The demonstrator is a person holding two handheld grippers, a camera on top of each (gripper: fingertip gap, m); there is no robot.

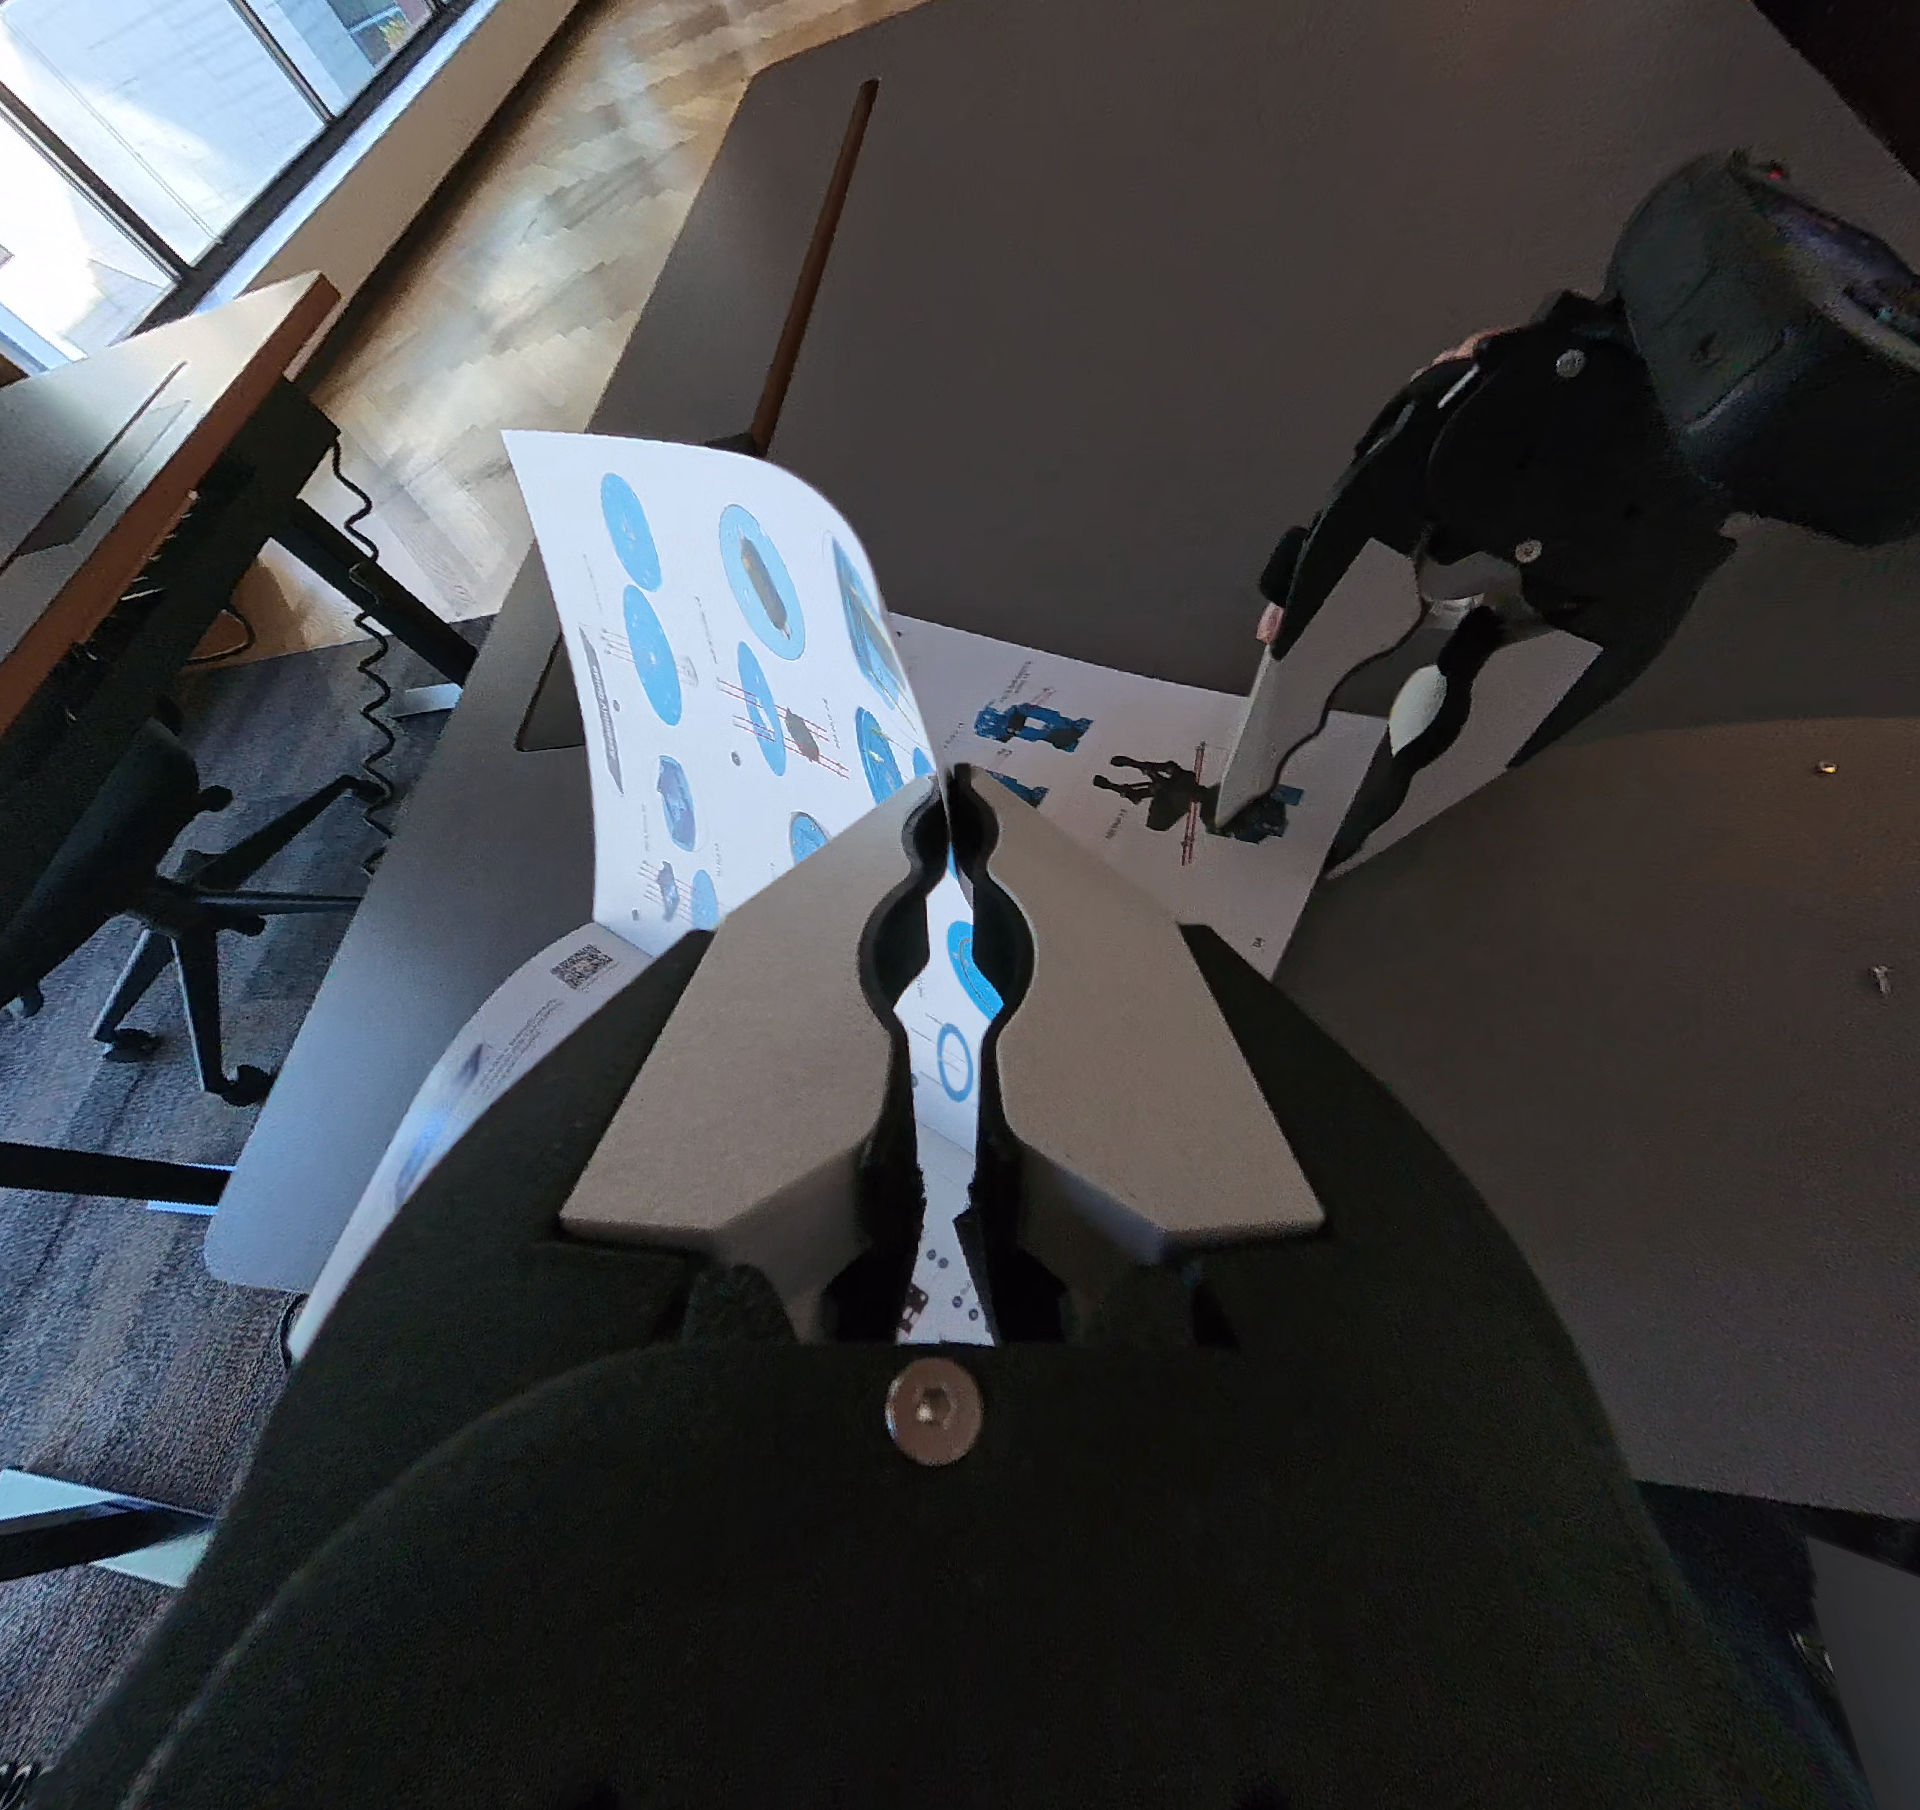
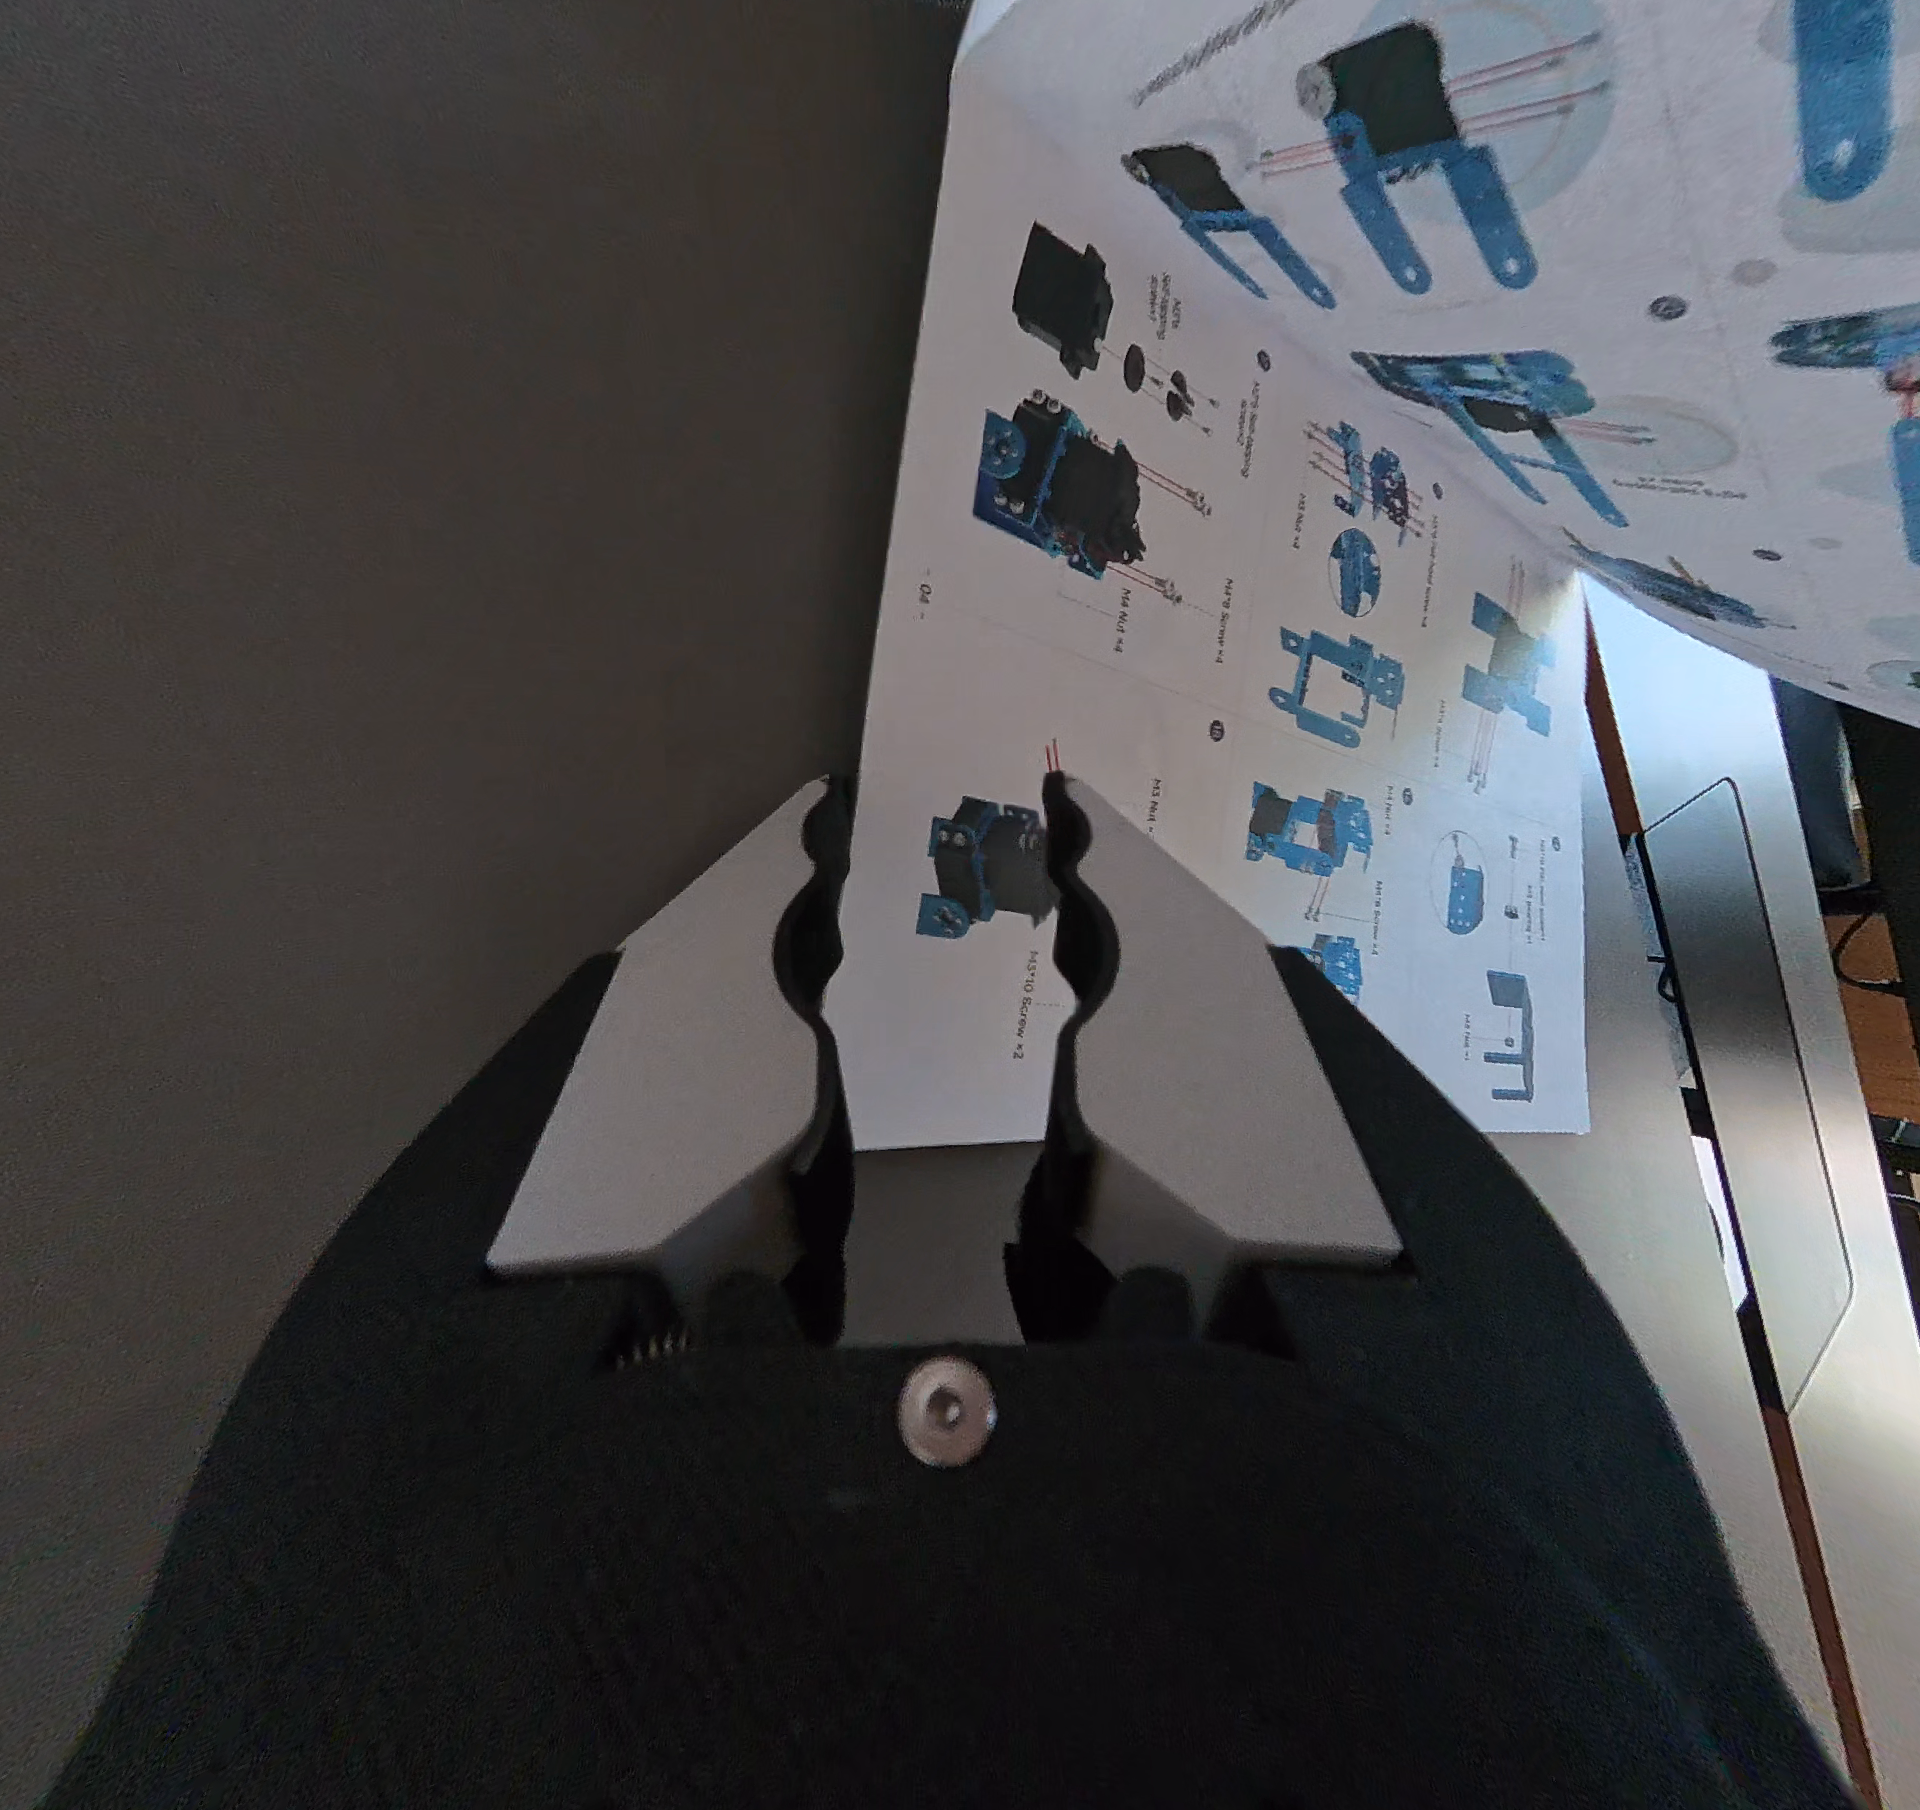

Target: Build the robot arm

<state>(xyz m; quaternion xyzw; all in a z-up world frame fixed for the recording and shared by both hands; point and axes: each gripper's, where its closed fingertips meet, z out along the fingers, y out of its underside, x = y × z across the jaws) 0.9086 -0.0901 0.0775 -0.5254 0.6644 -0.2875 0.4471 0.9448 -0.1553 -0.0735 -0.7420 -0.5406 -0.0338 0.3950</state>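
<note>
Dark grey table [image 1: 1195, 233] fills most of the space. Left of the table: sunlit herringbone wood floor [image 1: 540, 233], big windows [image 1: 177, 77] beyond it, a wood-edged desk [image 1: 135, 472] with a coiled cable [image 1: 376, 659], black office chair [image 1: 94, 877] on grey carpet [image 1: 94, 1365].

Left gripper [image 1: 951, 784] is pinching its fingertips together, fingers angling up and forward in the near middle. Right gripper [image 2: 948, 792] is sitting far right with jaws parted, pointing steeply down, one fingertip [image 1: 1242, 804] touching down, the other off to the right.
</note>
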